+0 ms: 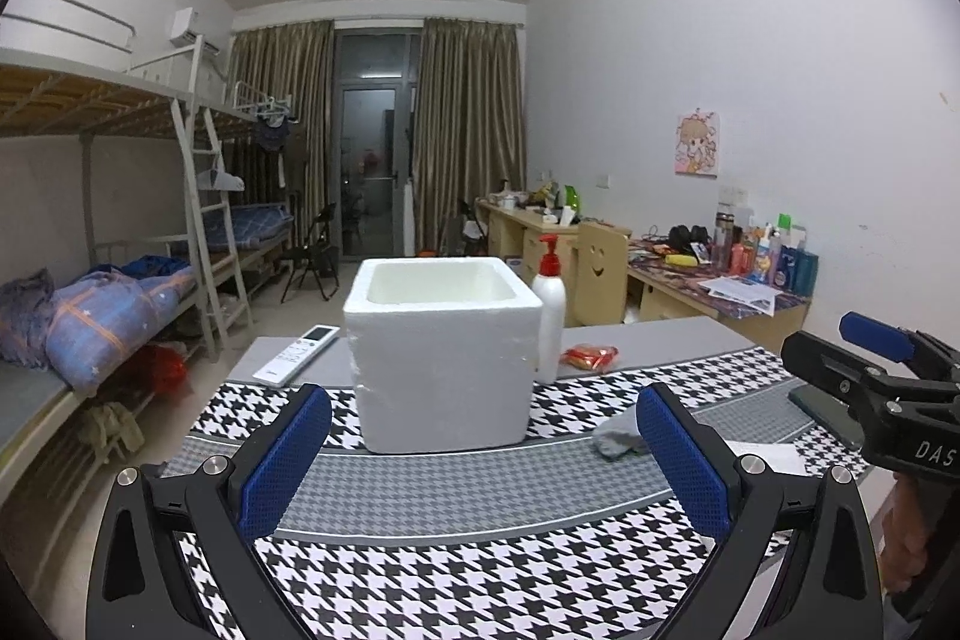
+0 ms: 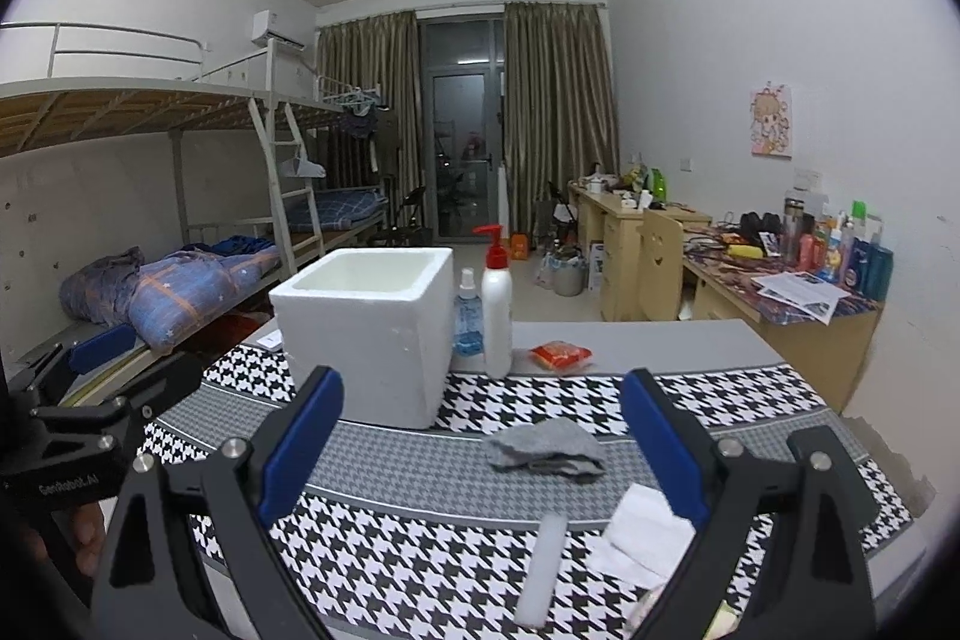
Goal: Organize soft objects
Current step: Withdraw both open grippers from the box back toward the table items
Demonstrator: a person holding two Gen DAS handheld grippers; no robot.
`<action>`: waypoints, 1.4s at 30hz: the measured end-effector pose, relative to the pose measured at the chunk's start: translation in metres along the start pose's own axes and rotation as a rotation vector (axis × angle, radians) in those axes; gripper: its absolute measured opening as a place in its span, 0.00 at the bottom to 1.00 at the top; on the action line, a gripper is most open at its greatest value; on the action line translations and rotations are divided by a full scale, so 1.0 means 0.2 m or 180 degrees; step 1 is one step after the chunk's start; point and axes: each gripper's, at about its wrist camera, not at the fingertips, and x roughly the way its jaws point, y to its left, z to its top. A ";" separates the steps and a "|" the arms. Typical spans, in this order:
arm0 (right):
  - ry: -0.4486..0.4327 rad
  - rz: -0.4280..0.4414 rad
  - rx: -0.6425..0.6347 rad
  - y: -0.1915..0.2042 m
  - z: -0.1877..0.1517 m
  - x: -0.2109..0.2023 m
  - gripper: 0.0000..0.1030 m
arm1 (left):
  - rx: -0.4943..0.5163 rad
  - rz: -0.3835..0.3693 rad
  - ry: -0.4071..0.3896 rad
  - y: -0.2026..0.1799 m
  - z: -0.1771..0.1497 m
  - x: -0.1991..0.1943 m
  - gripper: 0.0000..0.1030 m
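Note:
A white foam box (image 1: 444, 346) stands open-topped on the houndstooth cloth (image 1: 480, 580); it also shows in the right wrist view (image 2: 366, 334). A crumpled grey cloth (image 2: 543, 451) lies right of the box, partly hidden by a finger in the left wrist view (image 1: 618, 436). A white folded cloth (image 2: 642, 532) and a white foam strip (image 2: 543, 571) lie near my right gripper. My left gripper (image 1: 480, 454) is open and empty, facing the box. My right gripper (image 2: 480, 448) is open and empty above the grey cloth.
A white pump bottle (image 2: 497, 304) and a blue spray bottle (image 2: 468, 313) stand beside the box. A red packet (image 2: 561, 355) and a remote (image 1: 297, 355) lie behind. A dark phone (image 1: 822, 409) lies at the right. Bunk beds stand left, cluttered desks right.

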 end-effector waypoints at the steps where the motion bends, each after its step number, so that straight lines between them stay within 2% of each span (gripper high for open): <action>1: -0.0008 -0.0008 0.0002 -0.01 -0.01 -0.01 0.93 | 0.0000 -0.0014 0.0009 -0.01 -0.01 0.00 0.99; 5: -0.0037 -0.0045 0.0077 -0.04 -0.03 -0.04 0.93 | 0.0027 -0.0134 0.0052 -0.05 -0.02 0.00 0.99; 10: -0.0025 -0.0067 0.0203 -0.10 -0.08 -0.07 0.93 | 0.0018 -0.0179 -0.0004 -0.08 -0.02 -0.02 0.99; 20: 0.0003 -0.0222 0.0262 -0.17 -0.13 -0.14 0.93 | 0.0009 -0.0282 0.0097 -0.14 -0.06 -0.01 0.99; 26: 0.0058 -0.0291 0.0339 -0.22 -0.17 -0.17 0.93 | -0.0037 -0.0452 0.0144 -0.20 -0.09 0.00 0.99; 34: 0.0159 -0.0420 0.0336 -0.28 -0.24 -0.19 0.93 | 0.0075 -0.0647 0.0314 -0.32 -0.13 0.07 0.99; 42: 0.0229 -0.0528 0.0393 -0.36 -0.31 -0.19 0.93 | 0.0115 -0.0718 0.0414 -0.39 -0.16 0.12 0.99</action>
